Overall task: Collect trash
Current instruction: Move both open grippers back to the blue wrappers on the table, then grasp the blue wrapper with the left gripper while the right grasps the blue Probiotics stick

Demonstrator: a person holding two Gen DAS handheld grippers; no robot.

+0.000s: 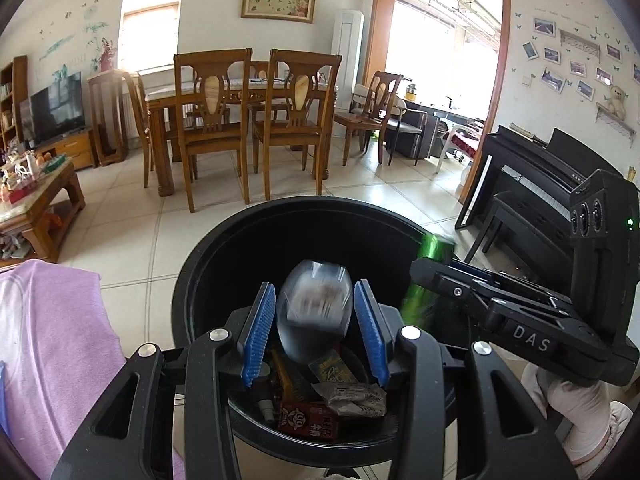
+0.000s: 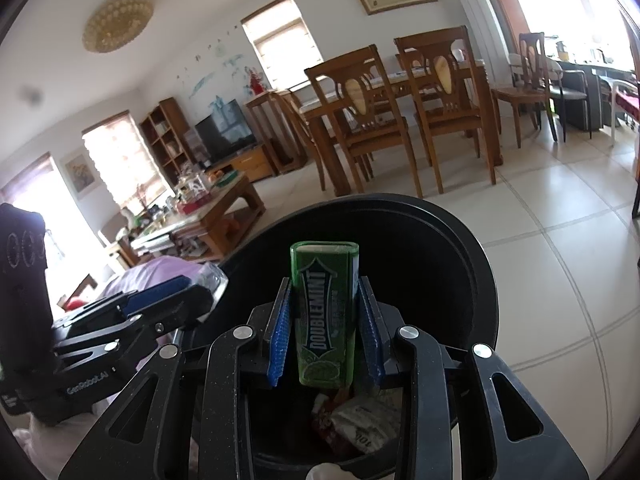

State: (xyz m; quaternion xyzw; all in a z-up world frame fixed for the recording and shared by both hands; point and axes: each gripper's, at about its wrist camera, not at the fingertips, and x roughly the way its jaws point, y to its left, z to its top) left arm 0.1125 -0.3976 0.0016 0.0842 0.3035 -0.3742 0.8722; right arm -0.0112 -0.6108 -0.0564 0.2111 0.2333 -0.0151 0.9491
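A black round trash bin (image 1: 320,205) stands right below both grippers, with a red carton (image 1: 308,420), crumpled paper (image 1: 352,398) and other litter inside. My left gripper (image 1: 314,285) is shut on a clear plastic container (image 1: 316,304), which looks blurred, above the bin's opening. My right gripper (image 2: 324,280) is shut on a green Doublemint tin (image 2: 325,316), held upright over the bin (image 2: 400,205). In the left wrist view the right gripper (image 1: 426,270) and its tin (image 1: 434,246) come in over the rim from the right. The left gripper (image 2: 192,286) shows at the left of the right wrist view.
A purple cloth (image 1: 52,340) lies left of the bin. A gloved hand (image 1: 576,400) holds the right gripper. A black piano (image 1: 532,184) stands at the right, a cluttered coffee table (image 1: 36,200) at the left, and a dining table with chairs (image 1: 248,120) beyond on the tiled floor.
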